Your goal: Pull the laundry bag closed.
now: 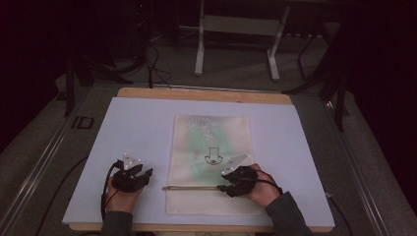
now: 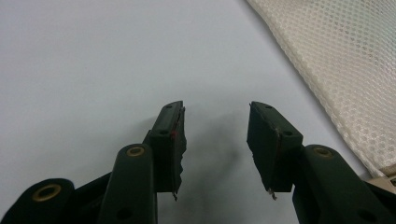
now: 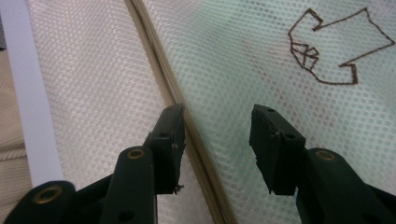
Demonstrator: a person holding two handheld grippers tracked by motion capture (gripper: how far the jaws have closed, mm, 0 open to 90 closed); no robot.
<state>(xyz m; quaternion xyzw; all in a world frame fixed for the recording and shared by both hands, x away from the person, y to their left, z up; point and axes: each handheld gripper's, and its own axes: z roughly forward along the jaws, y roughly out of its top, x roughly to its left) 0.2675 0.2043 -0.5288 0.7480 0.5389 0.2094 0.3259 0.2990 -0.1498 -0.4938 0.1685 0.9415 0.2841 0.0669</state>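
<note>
A cream mesh bag (image 1: 209, 147) lies flat on a pale blue board (image 1: 137, 128), with something green showing through its upper part. A brown stitched emblem (image 1: 213, 158) sits near its middle, and a tan zipper band (image 1: 192, 187) runs across its lower part. My right gripper (image 1: 225, 187) rests over the bag at the right end of that band. In the right gripper view it (image 3: 217, 123) stands open, the zipper band (image 3: 159, 79) passing by its left jaw and the emblem (image 3: 327, 46) ahead. My left gripper (image 1: 145, 174) is open over bare board left of the bag; nothing lies between its jaws (image 2: 215, 122), and the bag's edge (image 2: 345, 70) is off to the right.
The board lies on a wooden table whose edge (image 1: 196, 94) shows at the back. Beyond it, a white metal frame (image 1: 236, 39) stands on grey floor with black cables (image 1: 152, 64). A metal rail (image 1: 44, 152) runs along the left side. Dark stand legs (image 1: 339, 98) stand at the right.
</note>
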